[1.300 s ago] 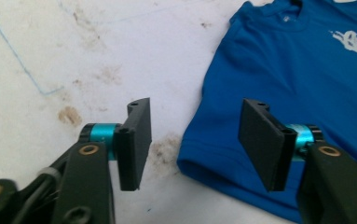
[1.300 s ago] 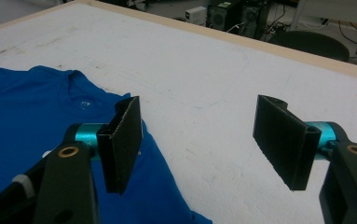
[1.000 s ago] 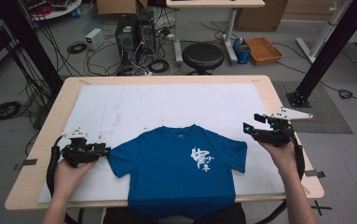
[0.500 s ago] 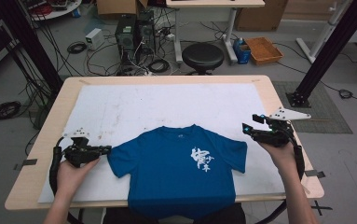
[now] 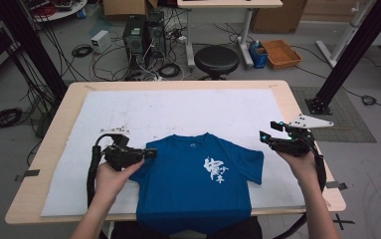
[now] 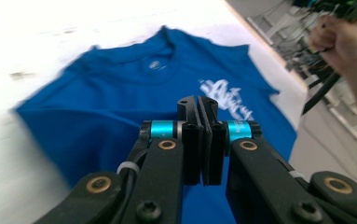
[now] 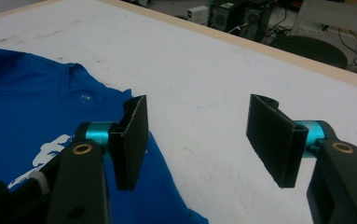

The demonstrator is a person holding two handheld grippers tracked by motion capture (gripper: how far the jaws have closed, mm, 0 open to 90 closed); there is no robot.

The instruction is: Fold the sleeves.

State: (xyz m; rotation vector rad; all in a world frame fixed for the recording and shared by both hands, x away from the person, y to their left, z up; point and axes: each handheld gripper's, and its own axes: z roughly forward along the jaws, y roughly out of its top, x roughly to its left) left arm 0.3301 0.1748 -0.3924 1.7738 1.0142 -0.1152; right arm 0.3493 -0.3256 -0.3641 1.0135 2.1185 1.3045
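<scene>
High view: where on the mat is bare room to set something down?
The whole far half of the mat, beyond the shirt, is bare, as is the near-left corner. Narrow strips flank the shirt, where the left gripper and right gripper work.

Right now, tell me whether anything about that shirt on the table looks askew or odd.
The blue T-shirt has its left sleeve folded in over its body, where the left tongs are shut, apparently pinching it, while the right sleeve lies spread flat. Its hem hangs off the table's near edge. The right tongs are open beside it.
</scene>
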